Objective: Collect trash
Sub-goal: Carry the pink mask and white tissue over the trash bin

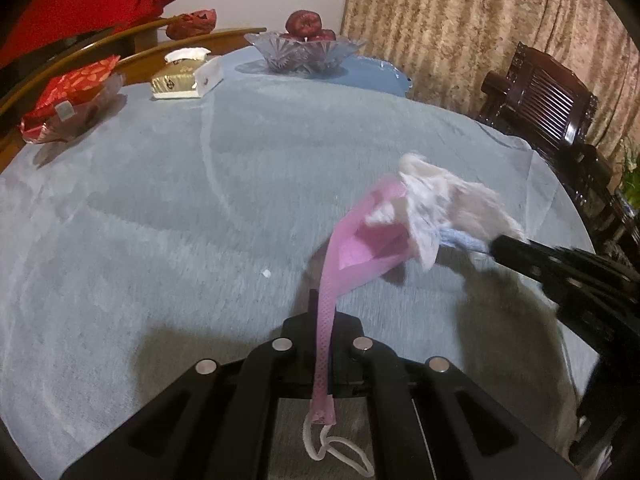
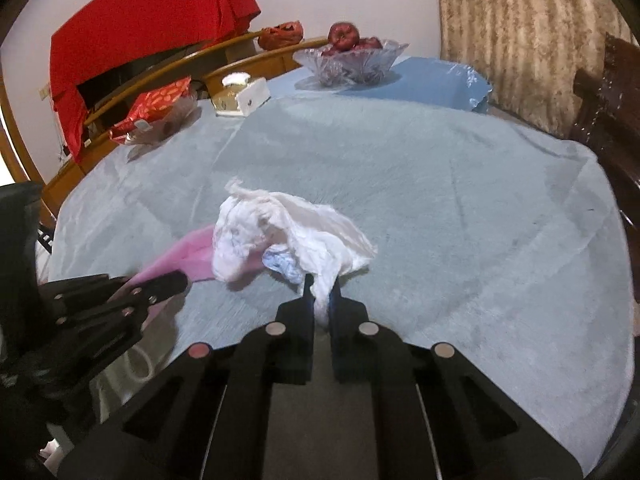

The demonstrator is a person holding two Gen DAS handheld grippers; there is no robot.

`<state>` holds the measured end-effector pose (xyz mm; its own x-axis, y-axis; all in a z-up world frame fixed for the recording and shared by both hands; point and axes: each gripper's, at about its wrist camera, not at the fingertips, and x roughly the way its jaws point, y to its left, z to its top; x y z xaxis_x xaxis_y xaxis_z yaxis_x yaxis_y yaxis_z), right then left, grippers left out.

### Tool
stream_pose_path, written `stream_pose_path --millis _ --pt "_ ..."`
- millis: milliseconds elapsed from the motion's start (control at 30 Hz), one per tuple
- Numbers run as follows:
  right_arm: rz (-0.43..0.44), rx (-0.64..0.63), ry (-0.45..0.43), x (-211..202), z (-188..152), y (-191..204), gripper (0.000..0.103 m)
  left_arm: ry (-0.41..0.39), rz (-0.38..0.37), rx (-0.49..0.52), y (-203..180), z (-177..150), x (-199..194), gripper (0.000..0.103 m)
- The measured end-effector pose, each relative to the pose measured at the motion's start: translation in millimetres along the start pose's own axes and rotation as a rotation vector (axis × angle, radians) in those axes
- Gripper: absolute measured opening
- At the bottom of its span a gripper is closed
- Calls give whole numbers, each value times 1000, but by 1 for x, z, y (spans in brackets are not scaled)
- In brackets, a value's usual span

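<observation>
Between right claw (image 2: 322,292) fingers, tissue (image 2: 288,232)

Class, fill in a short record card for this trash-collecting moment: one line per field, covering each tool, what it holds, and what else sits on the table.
Left tool: shut on the pink mask, gripping its edge; ear loop hangs below
Right tool: shut on the white tissue
Blue scrap: tucked under the tissue
Tissue and mask: overlapping, between the two tools
Table: light blue cloth cover
Far side: glass fruit bowl, tissue box, red snack bag
Blur: moderate, motion likely
</observation>
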<state>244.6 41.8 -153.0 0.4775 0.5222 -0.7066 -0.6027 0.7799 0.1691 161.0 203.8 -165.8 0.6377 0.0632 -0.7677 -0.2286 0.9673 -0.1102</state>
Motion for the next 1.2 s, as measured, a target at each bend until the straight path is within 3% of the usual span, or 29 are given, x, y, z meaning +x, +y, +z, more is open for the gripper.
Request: stream_pose_path --millis 233,533,900,1200 --pt "-28 10 -56 -44 -2 -7 6 -30 -5 -2 -6 7 -11 2" --pt "-52 20 -145 -107 -2 -14 6 -109 -42 30 -38 25 -52 2" --pt "-113 55 -263 -190 -7 -40 6 -175 -158 110 -108 38 -101 2" --pt "-216 95 -340 -258 -27 -75 6 -213 -254 184 -174 41 -125 2"
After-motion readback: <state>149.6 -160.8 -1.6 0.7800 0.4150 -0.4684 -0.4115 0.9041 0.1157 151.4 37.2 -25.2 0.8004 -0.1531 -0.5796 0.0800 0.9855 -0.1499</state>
